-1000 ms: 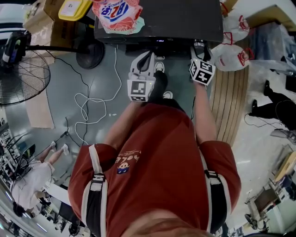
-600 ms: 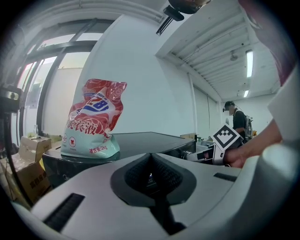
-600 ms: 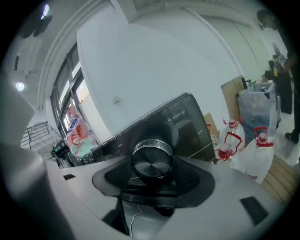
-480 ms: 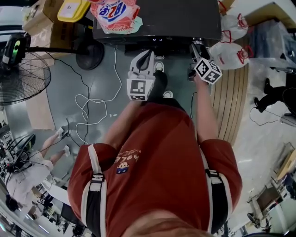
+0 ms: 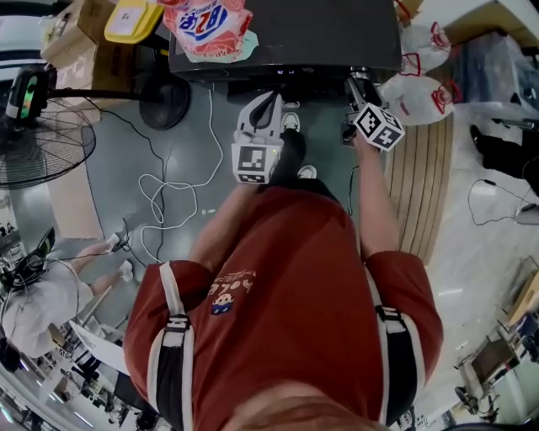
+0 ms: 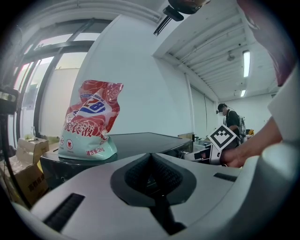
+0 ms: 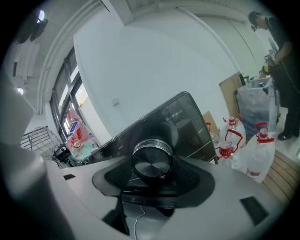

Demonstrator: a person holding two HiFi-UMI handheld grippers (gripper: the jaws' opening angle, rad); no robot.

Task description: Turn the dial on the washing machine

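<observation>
The black washing machine (image 5: 320,34) stands ahead of me, and its round metal dial (image 7: 151,157) sits on the front panel. My right gripper (image 5: 358,84) reaches up to that panel, and its ribbed pads (image 7: 190,176) press on both sides of the dial. Its marker cube (image 5: 377,126) is tilted. My left gripper (image 5: 268,101) hangs in front of the machine, left of the right one, jaws together and empty. In the left gripper view the left gripper (image 6: 151,157) points at the machine's top edge (image 6: 140,140), and the right gripper's cube (image 6: 220,140) shows beyond it.
A red and white detergent bag (image 5: 206,21) lies on the machine's top at the left. A floor fan (image 5: 42,143) and loose white cable (image 5: 160,202) are to the left. Plastic jugs (image 5: 421,101) and a wooden pallet (image 5: 421,185) are to the right.
The right gripper has rolled on the dial, swinging its marker cube to the right, early in the second; since then it holds still. The left gripper has not moved.
</observation>
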